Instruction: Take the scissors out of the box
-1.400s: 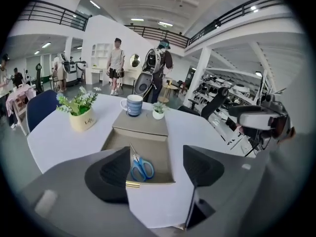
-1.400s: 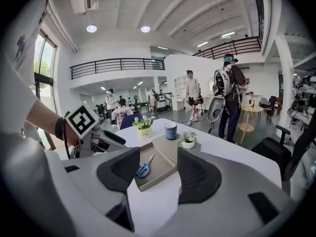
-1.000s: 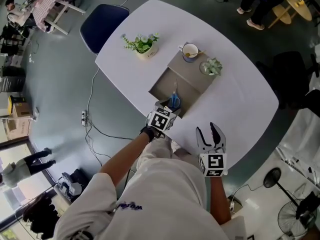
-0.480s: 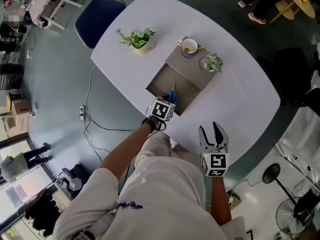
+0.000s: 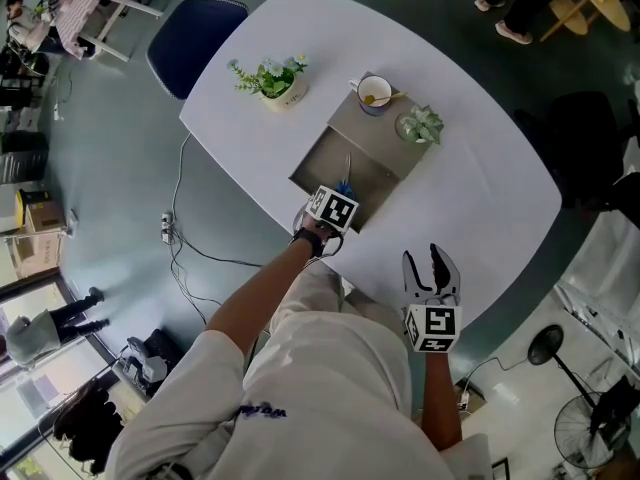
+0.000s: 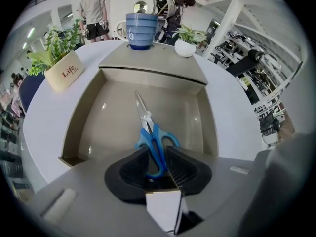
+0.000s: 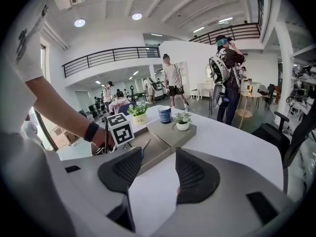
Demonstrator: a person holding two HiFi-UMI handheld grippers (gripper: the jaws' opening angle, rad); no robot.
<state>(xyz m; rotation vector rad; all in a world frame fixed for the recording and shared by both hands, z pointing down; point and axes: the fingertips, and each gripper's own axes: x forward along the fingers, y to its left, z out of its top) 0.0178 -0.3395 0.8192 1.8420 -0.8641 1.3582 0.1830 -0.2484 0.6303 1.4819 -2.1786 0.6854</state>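
Note:
Blue-handled scissors (image 6: 153, 132) lie flat in the open tan box (image 6: 79, 117), blades pointing away toward the far wall. My left gripper (image 6: 157, 154) points steeply down into the box's near end; its jaws have just been closing, and one handle loop fills the narrow gap between the pads. In the head view the left gripper (image 5: 332, 208) covers most of the scissors (image 5: 345, 186) inside the box (image 5: 322, 163). My right gripper (image 5: 428, 263) hovers over the white table near its front edge, open with nothing between the fingers (image 7: 192, 174).
The box lid (image 5: 385, 136) lies beyond the box and carries a blue mug (image 5: 376, 92) and a small potted succulent (image 5: 420, 126). A potted plant (image 5: 270, 78) stands to the left. A blue chair (image 5: 190, 43) sits past the table. People stand in the background.
The left gripper has dropped lower into the box over the scissors' handles, hiding more of them. The right gripper has stayed roughly where it was.

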